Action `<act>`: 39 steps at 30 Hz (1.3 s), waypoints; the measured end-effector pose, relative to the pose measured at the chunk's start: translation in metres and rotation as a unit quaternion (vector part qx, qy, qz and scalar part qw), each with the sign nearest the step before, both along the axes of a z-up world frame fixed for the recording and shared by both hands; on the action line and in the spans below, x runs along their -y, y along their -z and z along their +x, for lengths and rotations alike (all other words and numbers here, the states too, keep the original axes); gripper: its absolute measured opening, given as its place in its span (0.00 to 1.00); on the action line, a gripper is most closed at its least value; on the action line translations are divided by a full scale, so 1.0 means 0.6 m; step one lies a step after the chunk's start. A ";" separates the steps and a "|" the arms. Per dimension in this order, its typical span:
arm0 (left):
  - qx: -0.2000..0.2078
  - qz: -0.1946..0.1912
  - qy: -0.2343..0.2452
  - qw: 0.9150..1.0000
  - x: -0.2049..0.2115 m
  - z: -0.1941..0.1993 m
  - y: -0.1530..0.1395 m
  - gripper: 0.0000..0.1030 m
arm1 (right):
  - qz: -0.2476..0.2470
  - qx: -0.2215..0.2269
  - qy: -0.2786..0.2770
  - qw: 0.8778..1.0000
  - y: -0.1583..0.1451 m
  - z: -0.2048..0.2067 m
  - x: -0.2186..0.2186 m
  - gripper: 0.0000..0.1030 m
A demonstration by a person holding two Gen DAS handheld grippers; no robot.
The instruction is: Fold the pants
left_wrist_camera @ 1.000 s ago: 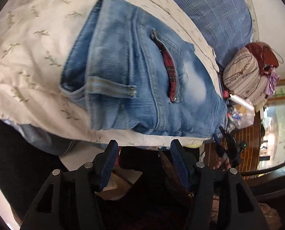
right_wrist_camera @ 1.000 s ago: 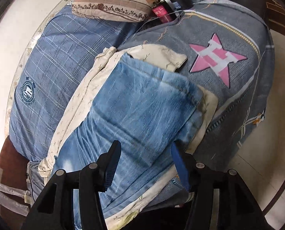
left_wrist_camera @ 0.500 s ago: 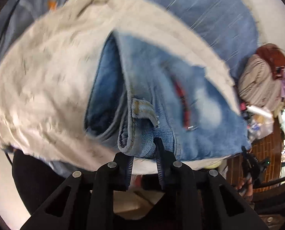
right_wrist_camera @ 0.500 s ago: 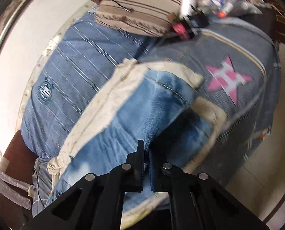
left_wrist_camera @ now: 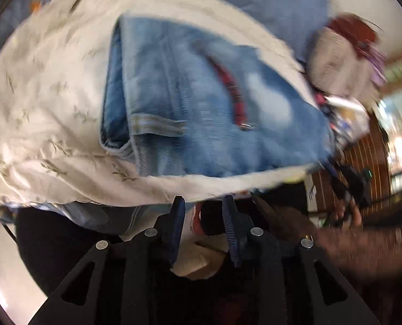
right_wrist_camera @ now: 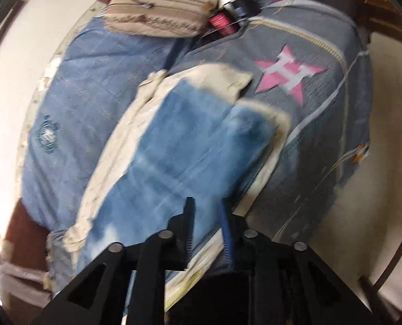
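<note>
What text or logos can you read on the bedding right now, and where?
"H": white letter inside the pink star on the grey bedspread.
Round emblem on the blue checked quilt: lettering too blurred to read.
Jeans: no readable label.

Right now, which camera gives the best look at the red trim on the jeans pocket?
The left wrist view: the red pocket trim runs across the folded jeans, though blurred. The right wrist view shows only plain denim, no trim.

Folded pants [left_wrist_camera: 201, 103] lie on a cloth [left_wrist_camera: 52, 103] spread over the bed [right_wrist_camera: 322, 113].
</note>
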State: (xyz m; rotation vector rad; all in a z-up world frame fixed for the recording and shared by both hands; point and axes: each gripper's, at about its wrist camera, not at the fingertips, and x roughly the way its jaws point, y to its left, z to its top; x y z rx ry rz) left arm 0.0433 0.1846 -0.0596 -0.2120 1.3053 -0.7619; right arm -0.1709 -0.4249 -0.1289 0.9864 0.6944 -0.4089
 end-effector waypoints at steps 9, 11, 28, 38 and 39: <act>0.005 -0.025 -0.105 0.994 -0.037 0.067 -0.009 0.52 | 0.133 -0.053 -0.290 0.946 0.069 0.156 -0.224 0.48; 0.007 -0.008 -0.103 0.995 -0.020 0.076 0.002 0.52 | 0.142 -0.073 -0.296 0.942 0.083 0.172 -0.236 0.48; 0.027 0.064 -0.006 0.998 0.098 0.058 0.022 0.46 | 0.099 -0.044 -0.241 0.964 0.063 0.147 -0.180 0.23; 0.139 0.046 0.090 0.985 0.176 0.026 -0.114 0.51 | 0.089 0.055 0.093 0.990 0.057 -0.055 0.075 0.45; 0.145 0.049 0.103 0.983 0.206 0.028 -0.126 0.51 | 0.091 0.066 0.100 0.989 0.060 -0.054 0.077 0.50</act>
